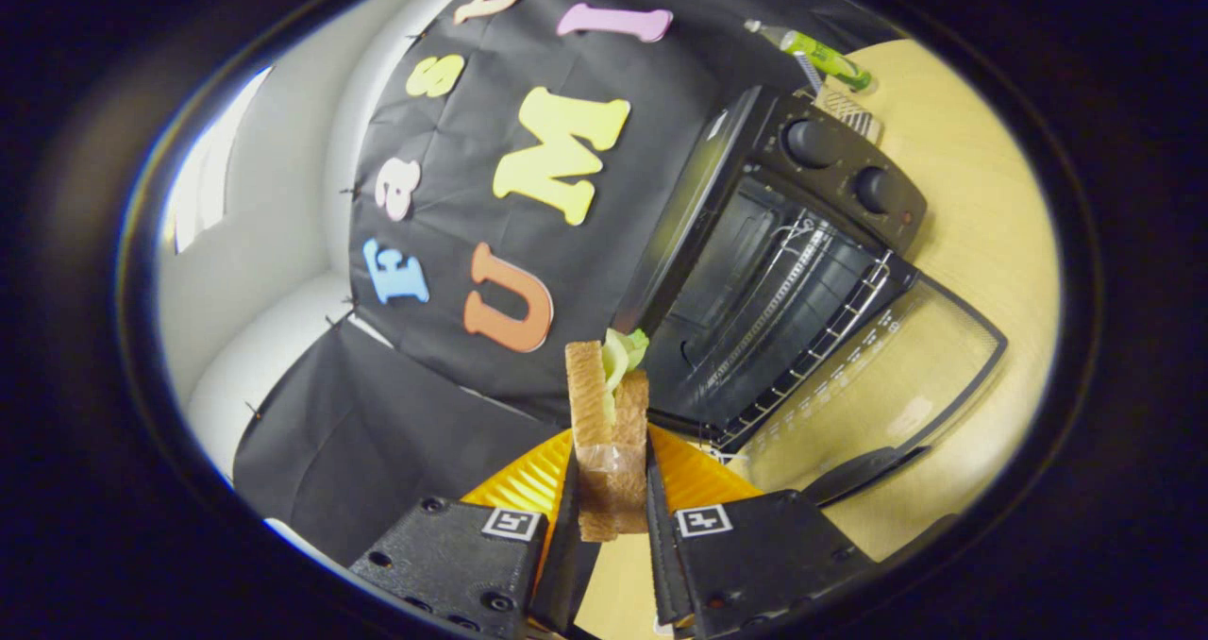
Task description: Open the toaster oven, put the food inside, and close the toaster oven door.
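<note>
My gripper (612, 475) is shut on a sandwich (609, 413), two slices of bread with green lettuce poking out at the far end, both fingers pressing its sides. The view is rolled sideways. The black toaster oven (774, 272) lies just beyond and to the right of the sandwich, its glass door (906, 376) folded fully down onto the table and its wire rack (802, 319) showing inside the dark cavity. Two knobs (812, 143) sit on its control panel. The sandwich is held outside the oven, near the door's hinge corner.
An orange ridged plate (528, 480) lies under the fingers on the pale wooden table (981, 225). A green bottle (821, 53) and a striped item (845, 107) stand behind the oven. Black cloth covers the booth wall to the left.
</note>
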The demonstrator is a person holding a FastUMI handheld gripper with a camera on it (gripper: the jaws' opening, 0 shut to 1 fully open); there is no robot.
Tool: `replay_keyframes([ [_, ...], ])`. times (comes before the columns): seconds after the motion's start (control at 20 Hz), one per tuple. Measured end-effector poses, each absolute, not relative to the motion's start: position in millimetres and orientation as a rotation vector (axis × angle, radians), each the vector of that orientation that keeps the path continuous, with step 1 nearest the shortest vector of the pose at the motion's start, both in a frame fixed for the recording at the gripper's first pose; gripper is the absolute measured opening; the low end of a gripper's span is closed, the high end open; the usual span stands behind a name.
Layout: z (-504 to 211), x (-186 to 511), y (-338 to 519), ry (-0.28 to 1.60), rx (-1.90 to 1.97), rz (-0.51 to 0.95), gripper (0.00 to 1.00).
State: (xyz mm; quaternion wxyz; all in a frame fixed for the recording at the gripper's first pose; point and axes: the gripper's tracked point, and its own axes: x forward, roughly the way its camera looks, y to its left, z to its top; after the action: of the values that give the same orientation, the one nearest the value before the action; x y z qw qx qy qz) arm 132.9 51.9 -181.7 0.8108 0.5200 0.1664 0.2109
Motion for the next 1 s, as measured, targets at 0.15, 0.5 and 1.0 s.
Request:
replay_keyframes([
  [0.15, -200, 139, 55, 0.392, 1.096, 0.404, 0.39],
  [0.5, -220, 173, 43, 0.372, 1.148, 0.288, 0.39],
  [1.0, -248, 262, 8, 0.267, 1.258, 0.015, 0.39],
])
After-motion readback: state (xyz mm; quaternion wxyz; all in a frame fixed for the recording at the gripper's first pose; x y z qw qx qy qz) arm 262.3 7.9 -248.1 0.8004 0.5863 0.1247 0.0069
